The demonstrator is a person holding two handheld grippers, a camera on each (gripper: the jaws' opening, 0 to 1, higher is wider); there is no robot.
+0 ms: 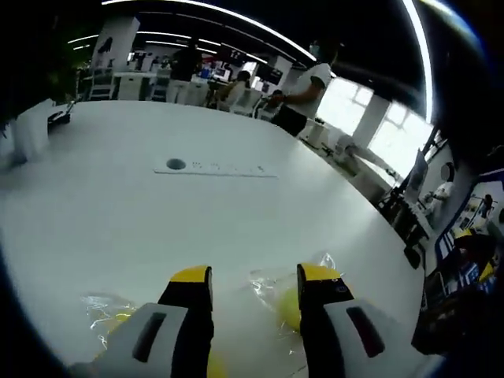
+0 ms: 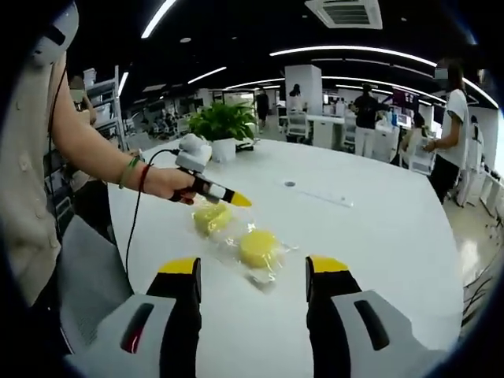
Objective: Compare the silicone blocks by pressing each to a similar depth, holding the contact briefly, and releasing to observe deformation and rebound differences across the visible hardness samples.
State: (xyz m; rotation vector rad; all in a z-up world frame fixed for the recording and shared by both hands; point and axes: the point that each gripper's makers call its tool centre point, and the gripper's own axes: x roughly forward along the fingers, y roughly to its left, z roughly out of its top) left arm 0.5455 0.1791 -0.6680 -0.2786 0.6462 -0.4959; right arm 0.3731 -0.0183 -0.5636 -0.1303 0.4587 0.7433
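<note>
Two round yellow silicone blocks in clear plastic wrap lie side by side on the white table. In the right gripper view the farther block and the nearer block sit ahead of my open right gripper, which holds nothing. A person's hand holds my left gripper just above the farther block. In the left gripper view the left gripper is open and hovering, with one block beside its right jaw and the other block outside its left jaw.
A cable outlet strip is set into the table farther out. A potted plant stands at the far edge. A person's arm and body are at the left. People stand near desks behind the table.
</note>
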